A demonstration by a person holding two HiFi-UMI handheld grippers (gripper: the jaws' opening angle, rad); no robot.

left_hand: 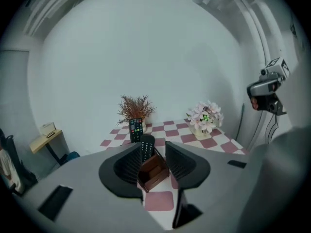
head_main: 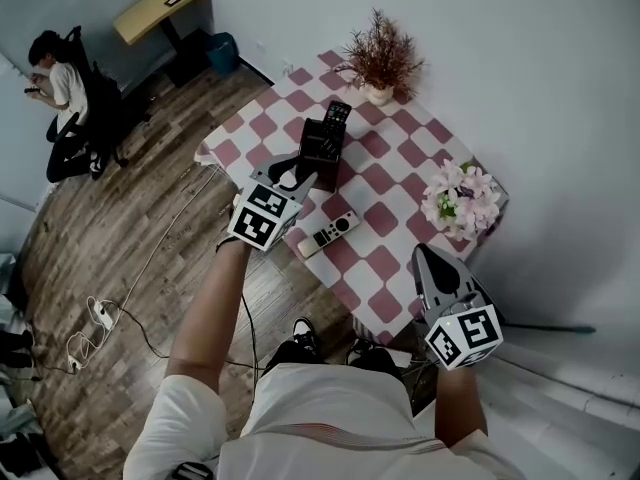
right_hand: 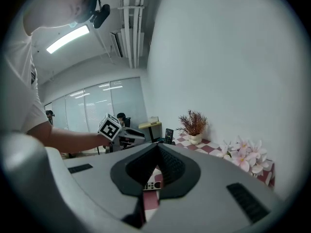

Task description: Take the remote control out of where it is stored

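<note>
Facing the remote (left_hand: 146, 148) upright in its holder (left_hand: 154, 173), left gripper (left_hand: 153, 149) jaws stand apart, apparently to admit it; right gripper (right_hand: 157, 147) closed, empty.

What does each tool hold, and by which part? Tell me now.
Nothing is held. Left tool: open, the brown holder and black remote ahead, ungripped. Right tool: shut, empty.
</note>
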